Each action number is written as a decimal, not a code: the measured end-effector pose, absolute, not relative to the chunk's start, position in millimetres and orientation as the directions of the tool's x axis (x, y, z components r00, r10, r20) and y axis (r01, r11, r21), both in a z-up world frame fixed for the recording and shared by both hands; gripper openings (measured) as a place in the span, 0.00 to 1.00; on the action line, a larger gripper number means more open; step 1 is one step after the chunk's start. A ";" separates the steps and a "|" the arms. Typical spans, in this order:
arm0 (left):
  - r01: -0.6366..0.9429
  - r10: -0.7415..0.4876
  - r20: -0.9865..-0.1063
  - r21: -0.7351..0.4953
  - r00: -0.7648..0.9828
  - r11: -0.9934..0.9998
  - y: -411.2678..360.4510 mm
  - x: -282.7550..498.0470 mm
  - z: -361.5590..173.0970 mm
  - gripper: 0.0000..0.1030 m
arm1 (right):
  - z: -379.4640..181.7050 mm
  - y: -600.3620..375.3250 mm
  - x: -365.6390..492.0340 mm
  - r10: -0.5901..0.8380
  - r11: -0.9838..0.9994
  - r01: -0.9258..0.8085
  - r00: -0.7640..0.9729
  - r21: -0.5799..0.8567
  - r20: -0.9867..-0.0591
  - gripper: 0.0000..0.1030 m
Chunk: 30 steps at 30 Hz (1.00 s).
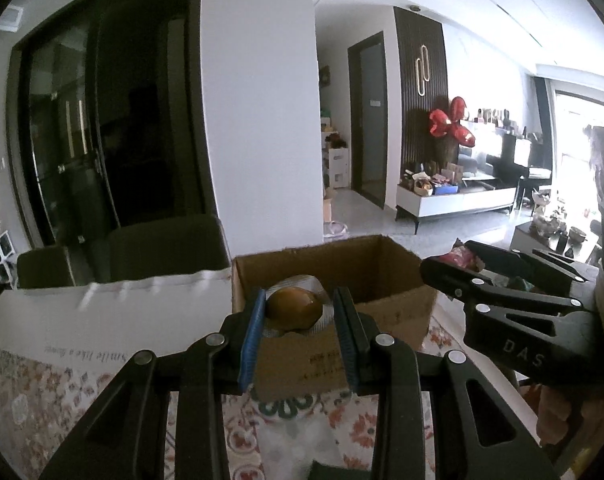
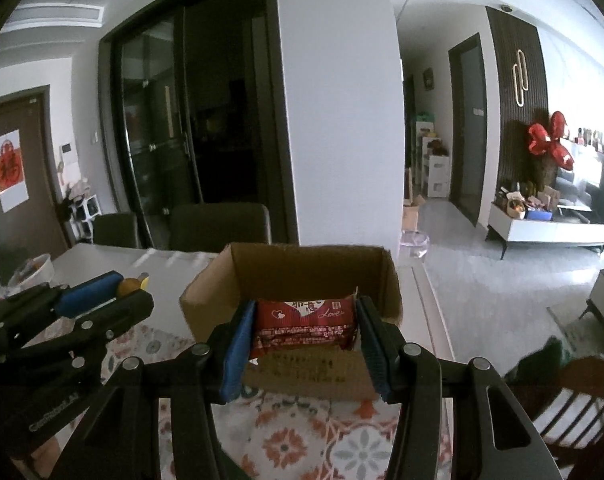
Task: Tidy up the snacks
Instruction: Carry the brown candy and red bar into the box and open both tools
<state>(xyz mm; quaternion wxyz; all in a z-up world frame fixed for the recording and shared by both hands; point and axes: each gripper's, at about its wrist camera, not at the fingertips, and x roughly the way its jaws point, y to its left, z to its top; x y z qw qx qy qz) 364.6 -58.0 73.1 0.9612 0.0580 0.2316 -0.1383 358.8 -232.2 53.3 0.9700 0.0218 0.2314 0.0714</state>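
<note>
Holding brown round snack (image 1: 295, 307), left tool (image 1: 298, 322) squeezes it, just before cardboard box (image 1: 394, 276). Right tool (image 2: 305, 330) squeezes red snack pack (image 2: 304, 320) above box's front edge. Box on flowery worktop (image 2: 302, 444).

a home's open living-dining room: patterned tablecloth (image 2: 354, 452), dining chairs (image 2: 220, 227), tv console (image 2: 550, 232), red balloon flower (image 2: 550, 145)
</note>
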 end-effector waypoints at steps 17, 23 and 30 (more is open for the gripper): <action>0.304 -0.237 -0.582 0.020 0.778 0.952 -73.5 464.4 60.6 0.34 | 49.0 -239.1 448.8 0.142 0.989 -0.145 0.828 0.039 -0.543 0.50; 0.269 -0.209 -0.601 0.010 0.771 0.963 -71.5 477.5 54.2 0.50 | 41.3 -241.9 464.3 0.144 0.988 -0.149 0.807 0.040 -0.572 0.54; 0.226 -0.167 -0.598 0.025 0.784 0.974 -61.1 464.0 55.0 0.63 | 40.2 -244.3 459.3 0.123 0.991 -0.130 0.810 0.029 -0.573 0.61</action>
